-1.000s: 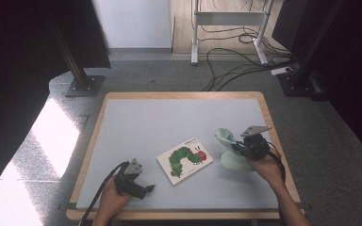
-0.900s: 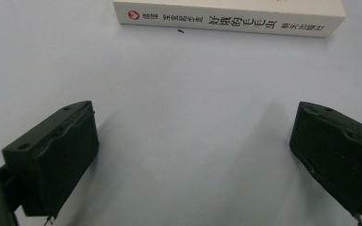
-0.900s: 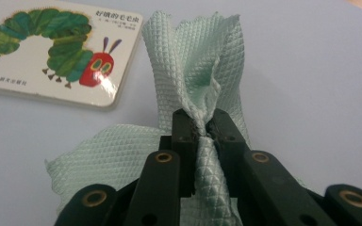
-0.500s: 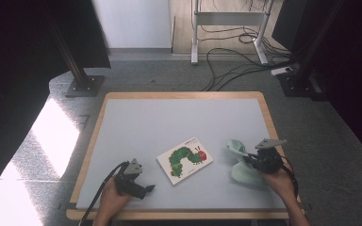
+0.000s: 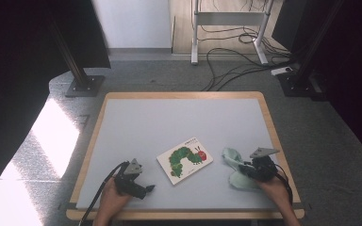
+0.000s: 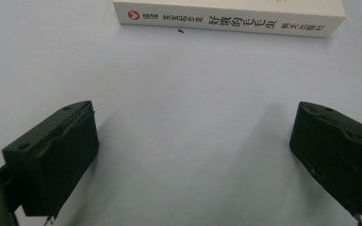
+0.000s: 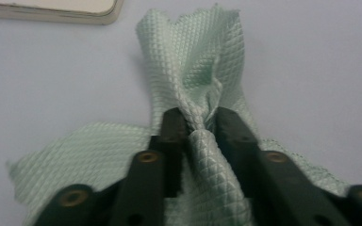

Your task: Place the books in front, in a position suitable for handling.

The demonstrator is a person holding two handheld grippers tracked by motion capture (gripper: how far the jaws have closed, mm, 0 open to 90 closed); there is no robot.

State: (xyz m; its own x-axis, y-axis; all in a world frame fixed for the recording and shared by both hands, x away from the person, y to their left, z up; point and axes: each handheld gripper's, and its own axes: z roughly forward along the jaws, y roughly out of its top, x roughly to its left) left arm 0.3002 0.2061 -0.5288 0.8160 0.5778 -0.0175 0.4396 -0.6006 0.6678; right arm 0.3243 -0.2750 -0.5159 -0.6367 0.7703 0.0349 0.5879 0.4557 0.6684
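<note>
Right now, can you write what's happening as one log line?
right gripper: jaws just opening, green cloth bunched between | left gripper: open | book: flat on table

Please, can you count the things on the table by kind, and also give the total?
Book: 1
Green cloth: 1
Hand-held grippers: 2, left and right
Total: 4

A picture book (image 5: 185, 159) lies flat near the worktop's (image 5: 169, 122) front edge, cover up. Cables (image 5: 235, 66) trail across the floor beyond, beside a white stand (image 5: 226, 19).
</note>
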